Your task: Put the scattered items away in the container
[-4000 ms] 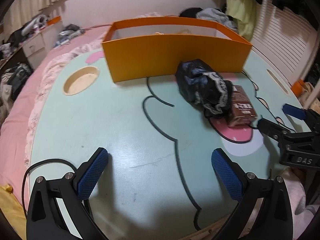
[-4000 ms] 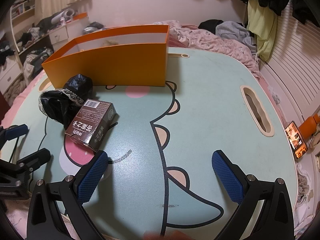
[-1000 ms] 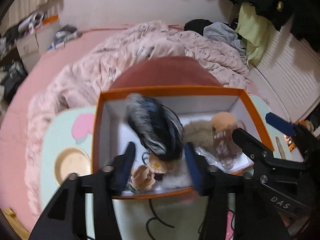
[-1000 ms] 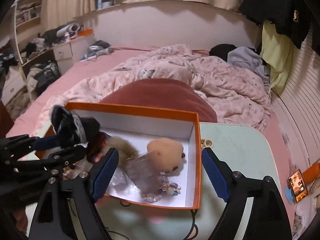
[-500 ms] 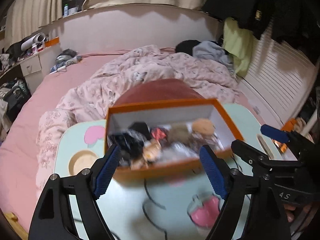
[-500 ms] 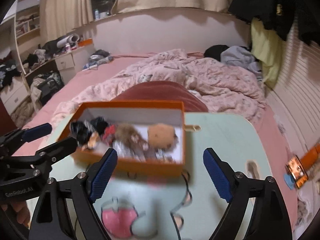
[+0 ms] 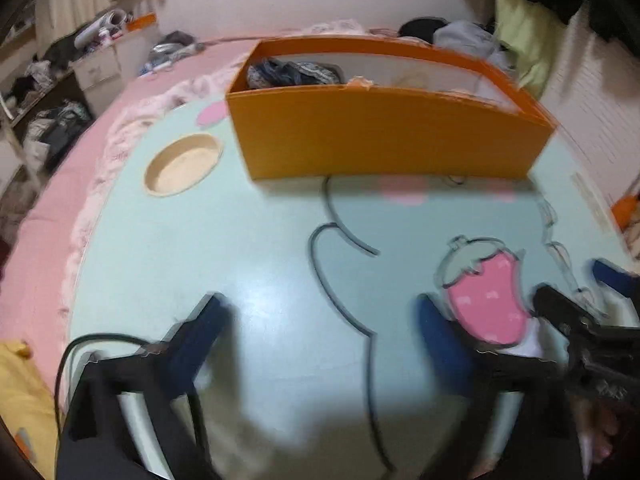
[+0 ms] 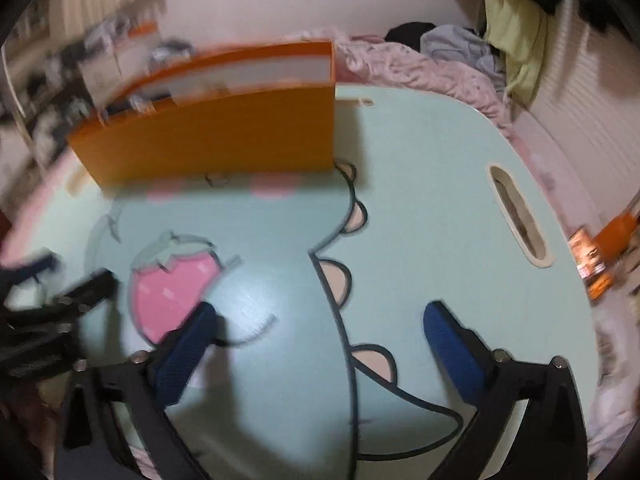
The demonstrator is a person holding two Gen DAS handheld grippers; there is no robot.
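Orange container (image 7: 384,136) holding dark fabric (image 7: 292,72) — no legible writing, left gripper (image 7: 324,332) and right gripper (image 8: 320,332) spread wide, empty

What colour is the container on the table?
Orange outside, white inside; the container shows best in the left wrist view.

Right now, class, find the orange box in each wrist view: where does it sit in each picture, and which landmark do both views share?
Left wrist: the orange box sits upper centre, at the table's far edge, dark cloth showing at its left end.
Right wrist: the orange box sits upper left, blurred.
Shared landmark: the pink strawberry print on the table, nearer than the box.
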